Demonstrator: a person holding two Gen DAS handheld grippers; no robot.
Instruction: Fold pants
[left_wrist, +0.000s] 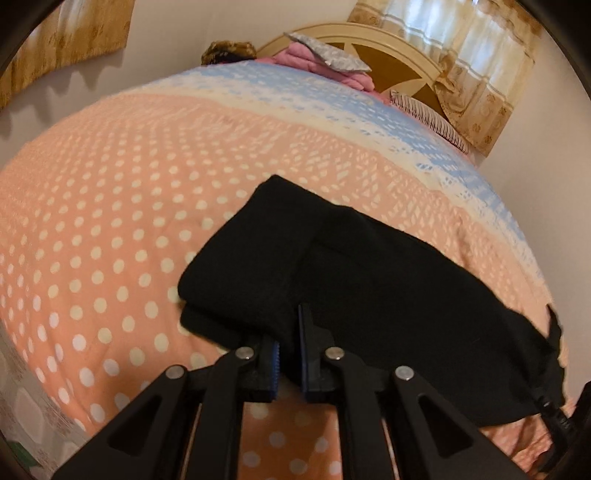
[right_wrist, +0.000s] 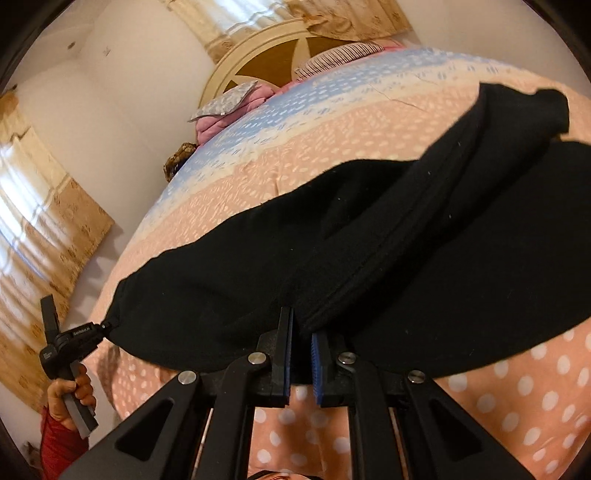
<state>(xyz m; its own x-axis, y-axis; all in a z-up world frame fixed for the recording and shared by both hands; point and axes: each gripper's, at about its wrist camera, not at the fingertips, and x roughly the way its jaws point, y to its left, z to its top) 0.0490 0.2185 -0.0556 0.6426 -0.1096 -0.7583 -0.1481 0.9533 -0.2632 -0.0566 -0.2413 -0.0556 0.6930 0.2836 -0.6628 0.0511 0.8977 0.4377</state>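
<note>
Both pairs of jaws are clamped on the near hem of the black fleece pants (left_wrist: 332, 258), spread at twelve o'clock over the peach polka-dot bedspread (left_wrist: 110, 221), where thick doubled layers could be shed from the left gripper (left_wrist: 289, 350) or right gripper (right_wrist: 303, 354), spoiling the fold.

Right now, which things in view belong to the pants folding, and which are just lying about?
Belongs to the job:
black fabric pants
left tool
right tool
peach polka-dot bedspread, the work surface

Lying about:
pink folded blanket
grey patterned pillow
striped pillow
cream wooden headboard
</note>
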